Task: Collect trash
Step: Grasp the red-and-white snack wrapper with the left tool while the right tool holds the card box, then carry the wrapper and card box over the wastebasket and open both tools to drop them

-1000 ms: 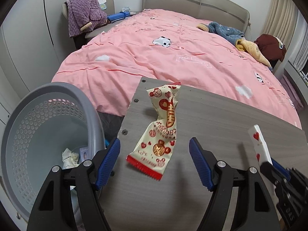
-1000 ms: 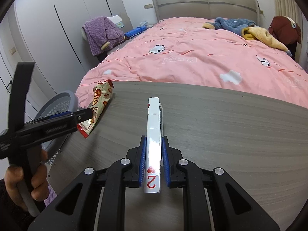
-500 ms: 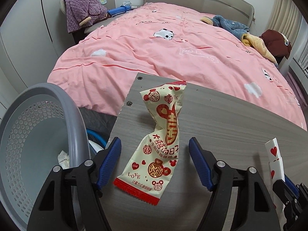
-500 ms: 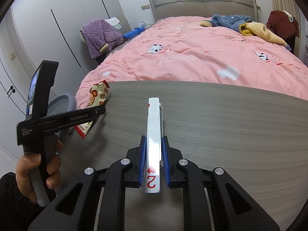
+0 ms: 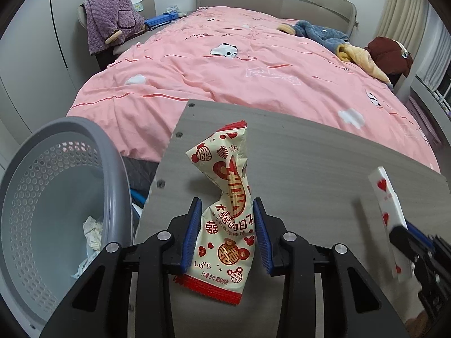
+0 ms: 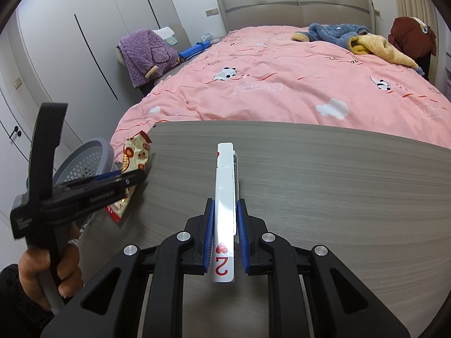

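Note:
A cream and red snack wrapper (image 5: 225, 214) lies crumpled on the grey wooden table (image 5: 310, 169) near its left edge. My left gripper (image 5: 227, 233) has closed on the wrapper's lower half, both blue pads against its sides. The wrapper and the left gripper also show in the right wrist view (image 6: 135, 163). My right gripper (image 6: 225, 233) is shut on a white playing-card box (image 6: 224, 197) with red hearts, held over the table; it shows in the left wrist view (image 5: 389, 214). A grey perforated trash basket (image 5: 56, 197) stands left of the table.
The basket holds some crumpled paper (image 5: 91, 231). A bed with a pink duvet (image 5: 239, 64) lies beyond the table. White wardrobes (image 6: 70, 56) line the left wall. A chair with a purple garment (image 5: 112, 25) stands by the bed.
My left gripper moved forward around the wrapper and its jaws closed from wide open onto it. The right gripper kept holding the card box nearly still.

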The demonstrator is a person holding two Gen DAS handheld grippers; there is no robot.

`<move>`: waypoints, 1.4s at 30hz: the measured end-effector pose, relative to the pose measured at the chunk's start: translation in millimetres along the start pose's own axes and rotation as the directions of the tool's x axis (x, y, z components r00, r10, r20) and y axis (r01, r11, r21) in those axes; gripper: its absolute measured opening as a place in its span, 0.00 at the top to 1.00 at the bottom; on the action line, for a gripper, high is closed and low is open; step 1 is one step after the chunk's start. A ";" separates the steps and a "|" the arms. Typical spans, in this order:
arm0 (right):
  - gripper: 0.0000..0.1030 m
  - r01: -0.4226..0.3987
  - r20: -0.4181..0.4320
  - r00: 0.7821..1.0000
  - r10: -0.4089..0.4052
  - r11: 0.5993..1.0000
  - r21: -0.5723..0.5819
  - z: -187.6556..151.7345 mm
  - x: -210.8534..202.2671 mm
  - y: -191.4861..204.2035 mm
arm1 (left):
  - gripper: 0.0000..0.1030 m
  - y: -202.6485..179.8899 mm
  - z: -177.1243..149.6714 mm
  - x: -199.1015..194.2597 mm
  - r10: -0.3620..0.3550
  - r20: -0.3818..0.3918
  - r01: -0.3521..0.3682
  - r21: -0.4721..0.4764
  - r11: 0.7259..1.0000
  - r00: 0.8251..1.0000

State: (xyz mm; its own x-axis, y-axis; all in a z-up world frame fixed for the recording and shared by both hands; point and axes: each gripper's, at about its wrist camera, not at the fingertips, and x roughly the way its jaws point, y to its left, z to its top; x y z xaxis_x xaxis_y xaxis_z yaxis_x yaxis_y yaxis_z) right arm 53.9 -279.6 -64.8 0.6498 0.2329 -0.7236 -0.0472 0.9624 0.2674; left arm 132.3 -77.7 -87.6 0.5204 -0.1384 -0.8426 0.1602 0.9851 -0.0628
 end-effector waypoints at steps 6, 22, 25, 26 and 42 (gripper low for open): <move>0.84 0.007 0.002 1.000 -0.007 1.000 -0.010 -1.0 -6.1 7.7 | 0.65 -1.3 -25.1 -31.7 -0.022 0.034 0.021 0.027 0.999 0.999; 0.84 -0.086 -0.013 0.996 0.085 0.988 -0.130 10.9 -4.8 103.4 | 0.65 91.4 -38.6 -111.0 0.085 0.183 -0.079 -0.043 0.996 0.979; 0.84 -0.117 -0.019 0.993 0.115 0.979 -0.170 17.8 2.2 130.2 | 0.65 117.9 -41.6 -114.7 0.132 0.182 -0.121 -0.069 0.990 0.974; 0.84 -0.131 -0.023 0.991 0.129 0.974 -0.183 20.5 5.5 140.5 | 0.65 126.6 -42.4 -115.6 0.146 0.182 -0.134 -0.078 0.988 0.972; 0.84 -0.261 -0.127 0.964 0.233 0.918 -0.299 33.3 65.7 242.0 | 0.65 212.5 -44.3 -95.8 0.217 0.122 -0.192 -0.185 0.964 0.968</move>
State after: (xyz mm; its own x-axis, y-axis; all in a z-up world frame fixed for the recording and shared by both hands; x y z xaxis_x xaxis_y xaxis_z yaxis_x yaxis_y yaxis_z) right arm 110.4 -36.0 -26.5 0.5191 0.4666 -0.7161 -0.4397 0.8642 0.2444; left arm 79.3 149.4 -43.9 0.6414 0.0671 -0.7642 -0.1011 0.9949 0.0025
